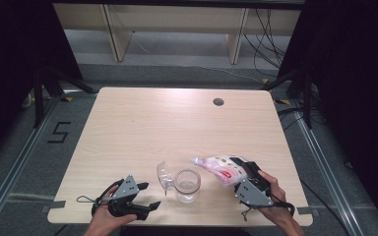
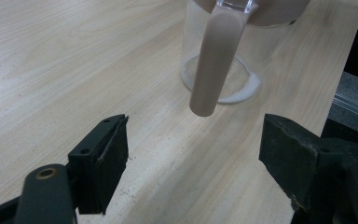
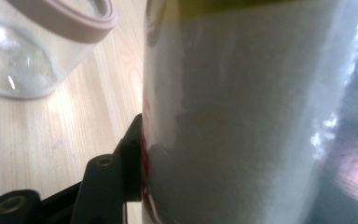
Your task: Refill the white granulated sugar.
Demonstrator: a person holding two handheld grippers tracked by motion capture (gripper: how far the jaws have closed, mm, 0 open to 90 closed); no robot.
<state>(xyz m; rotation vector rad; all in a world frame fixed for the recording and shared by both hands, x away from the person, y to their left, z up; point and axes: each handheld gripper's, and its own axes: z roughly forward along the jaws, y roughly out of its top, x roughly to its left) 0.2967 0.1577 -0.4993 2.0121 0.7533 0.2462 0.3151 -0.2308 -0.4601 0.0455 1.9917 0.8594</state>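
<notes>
Packet [image 1: 220,168] of white powder, clear plastic with a red label, is what we have clamped in our right gripper [image 1: 239,178], and it sticks out ahead of the jaws, slanting up and away over the worktop [image 1: 142,123]. In the right gripper view the packet [image 3: 242,116] sits pressed against the one black jaw we can see, its white contents right up at the lens. Just past the packet's far end, off to the left of our right gripper, stands the glass jar [image 1: 187,185], upright and open-mouthed, with its pinkish sealing ring [image 3: 70,18] around the rim. Its hinged glass lid [image 1: 164,176] is flipped back on the side away from the packet and hangs tilted beside the jar.

Over on the other side, our left gripper [image 1: 145,195] rests low near the worktop's front edge, jaws spread wide with nothing between them. Looking along those jaws in the left gripper view, we see bare wood between the pads, then the jar [image 2: 228,60] a little way ahead, with the edge of the lid [image 2: 214,65] hanging down in front of it. Left gripper and jar are near each other, not touching.
</notes>
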